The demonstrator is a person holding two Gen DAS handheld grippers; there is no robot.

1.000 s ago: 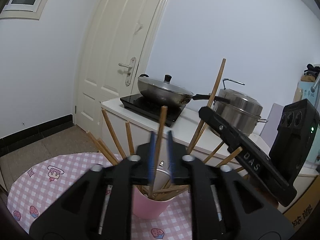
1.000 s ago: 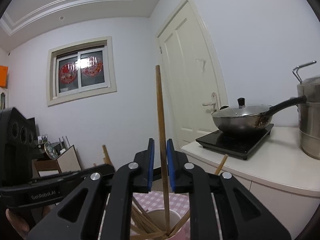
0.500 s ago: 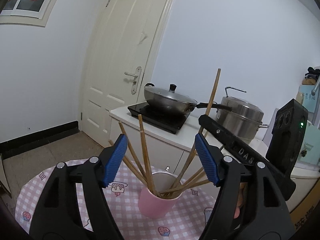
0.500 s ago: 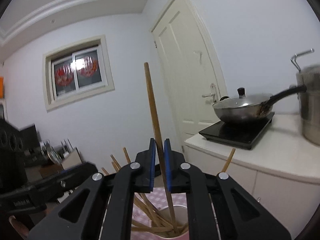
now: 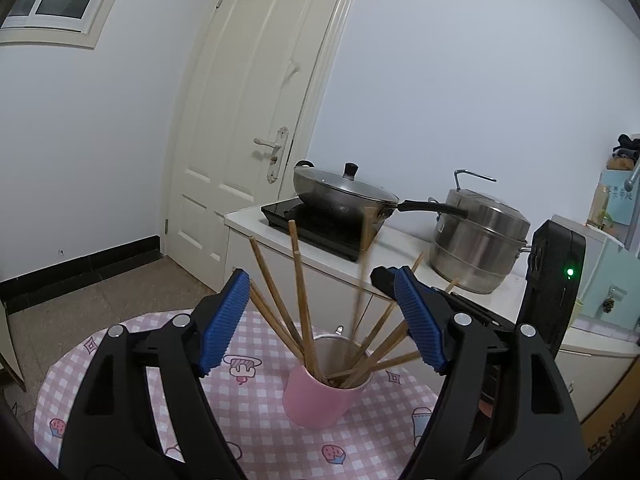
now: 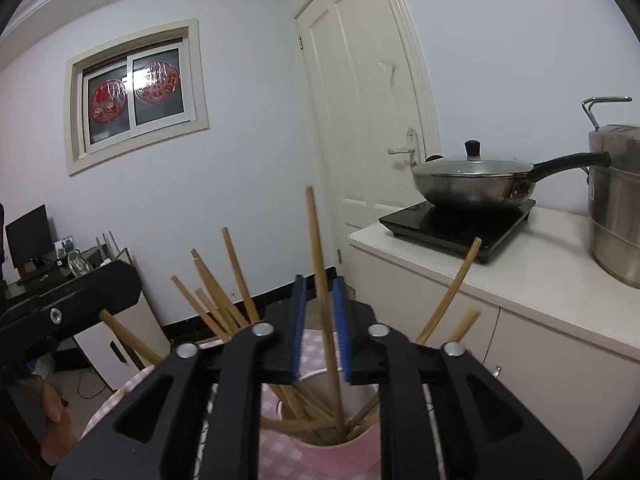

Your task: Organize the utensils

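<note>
A pink cup [image 5: 320, 396] stands on the round table with the pink checked cloth [image 5: 256, 400], and a bundle of wooden chopsticks [image 5: 298, 292] fans out of it in all directions. The left gripper [image 5: 322, 320] hangs just above and in front of the cup with its blue-padded jaws spread wide apart, nothing between them; the fanned sticks show through the gap. The right gripper [image 6: 320, 330] sits right over the cup's mouth from the other side. Its jaws are parted a little, and one chopstick [image 6: 320, 264] stands nearly upright in the slot between the blue pads, its lower end down inside the cup. The stick looks blurred in the left view and there is a sliver of space on each side of it, so it appears loose rather than pinched. Behind the cup, a white counter [image 5: 404, 248] carries a black induction plate [image 5: 316, 224] with a lidded wok [image 5: 344, 196] on it, and a steel steamer pot [image 5: 478, 240] stands further along the counter. A cream door [image 5: 256, 120] is beyond the wok.
</note>
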